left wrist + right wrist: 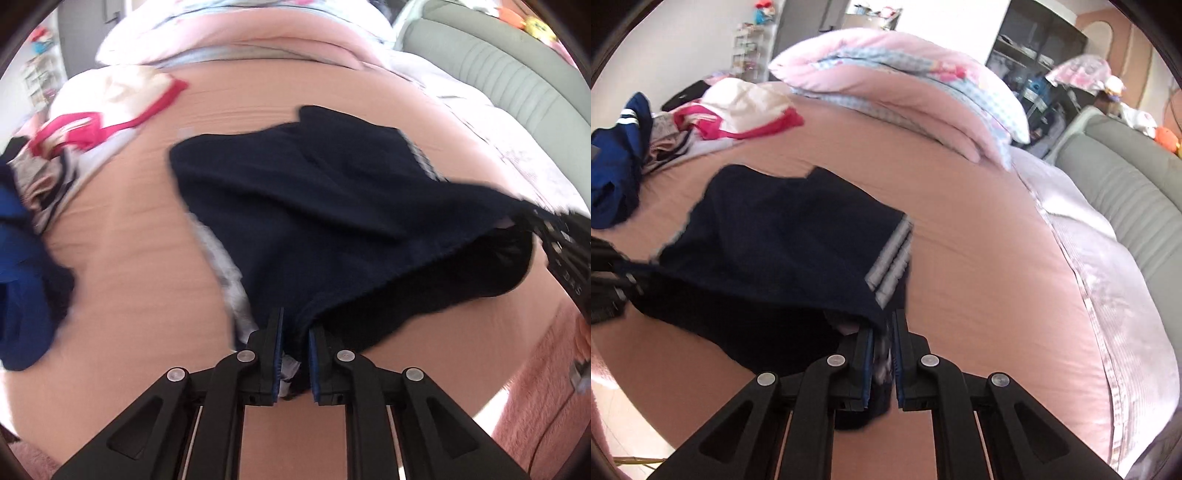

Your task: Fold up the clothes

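Note:
Navy shorts (314,206) with white side stripes are held up over the pink bed sheet (140,280), their far end resting on it. My left gripper (295,332) is shut on the near left corner of the waistband. My right gripper (884,332) is shut on the other waistband corner by the white stripes (892,258); the shorts (768,236) spread away to its left. The right gripper also shows at the right edge of the left wrist view (561,240). The left gripper shows at the left edge of the right wrist view (605,280).
A pile of clothes lies at the far left of the bed: a blue garment (22,288) and a white and pink one (738,110). A folded pink quilt (905,85) lies at the back. A grey padded headboard (1126,192) runs along the right.

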`<state>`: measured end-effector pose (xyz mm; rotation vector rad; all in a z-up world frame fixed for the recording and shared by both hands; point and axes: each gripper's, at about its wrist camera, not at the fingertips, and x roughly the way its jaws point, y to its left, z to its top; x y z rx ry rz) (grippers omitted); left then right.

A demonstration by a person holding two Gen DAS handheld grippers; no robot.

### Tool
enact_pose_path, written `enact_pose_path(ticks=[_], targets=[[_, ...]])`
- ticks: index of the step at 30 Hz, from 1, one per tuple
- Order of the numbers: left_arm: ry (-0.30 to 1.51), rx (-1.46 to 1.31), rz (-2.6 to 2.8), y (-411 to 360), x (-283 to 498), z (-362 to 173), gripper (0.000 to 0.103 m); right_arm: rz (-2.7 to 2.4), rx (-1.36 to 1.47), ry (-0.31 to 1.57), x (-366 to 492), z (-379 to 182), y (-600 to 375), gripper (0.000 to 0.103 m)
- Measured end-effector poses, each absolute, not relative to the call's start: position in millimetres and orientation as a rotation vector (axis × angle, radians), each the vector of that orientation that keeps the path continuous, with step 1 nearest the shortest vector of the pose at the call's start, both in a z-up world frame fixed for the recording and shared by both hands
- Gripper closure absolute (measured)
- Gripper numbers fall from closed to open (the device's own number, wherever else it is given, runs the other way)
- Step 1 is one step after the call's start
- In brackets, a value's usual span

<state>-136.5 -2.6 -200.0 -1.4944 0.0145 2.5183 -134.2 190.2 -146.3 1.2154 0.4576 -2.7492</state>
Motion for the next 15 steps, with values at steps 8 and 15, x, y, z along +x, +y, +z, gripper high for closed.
enact_pose_path(ticks=[8, 15], targets=[[0.164, -1.508, 2.495, 12.9, -125.0, -214.4, 0.091, -2.793, 1.343, 0.277, -122.1, -162.8, 217.0, 0.097], [0.167, -1.323, 2.711, -7.0, -116.1, -151.9, 0.092, -2.86, 1.245, 0.106, -108.2, -125.9, 226.3, 0.098]])
